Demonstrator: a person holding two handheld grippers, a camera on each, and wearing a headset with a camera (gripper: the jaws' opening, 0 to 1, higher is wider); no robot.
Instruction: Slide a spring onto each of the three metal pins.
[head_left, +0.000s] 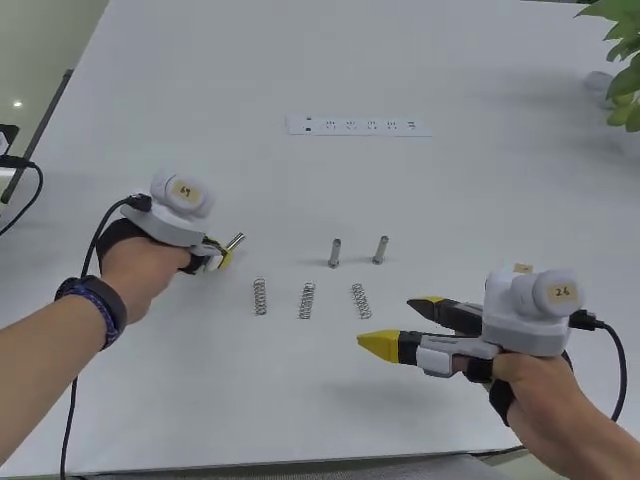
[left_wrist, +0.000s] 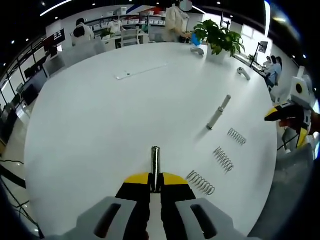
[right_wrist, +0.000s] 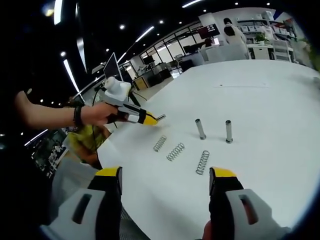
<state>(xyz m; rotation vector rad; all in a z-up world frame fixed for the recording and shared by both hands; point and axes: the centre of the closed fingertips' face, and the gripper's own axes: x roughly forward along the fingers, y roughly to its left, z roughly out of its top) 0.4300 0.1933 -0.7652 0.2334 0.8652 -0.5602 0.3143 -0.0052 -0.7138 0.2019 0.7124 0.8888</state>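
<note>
My left gripper is shut on a short metal pin, which sticks forward out of its yellow-tipped jaws. Two more pins stand upright on the white table, to the right of that gripper. Three springs lie in a row in front of them. My right gripper hovers open just right of the springs, holding nothing. In the right gripper view its own jaws spread wide, with the nearest spring and both standing pins ahead.
A white power strip lies farther back on the table. A potted plant stands at the far right corner. Cables trail from both grippers. People sit at desks beyond the table's far side.
</note>
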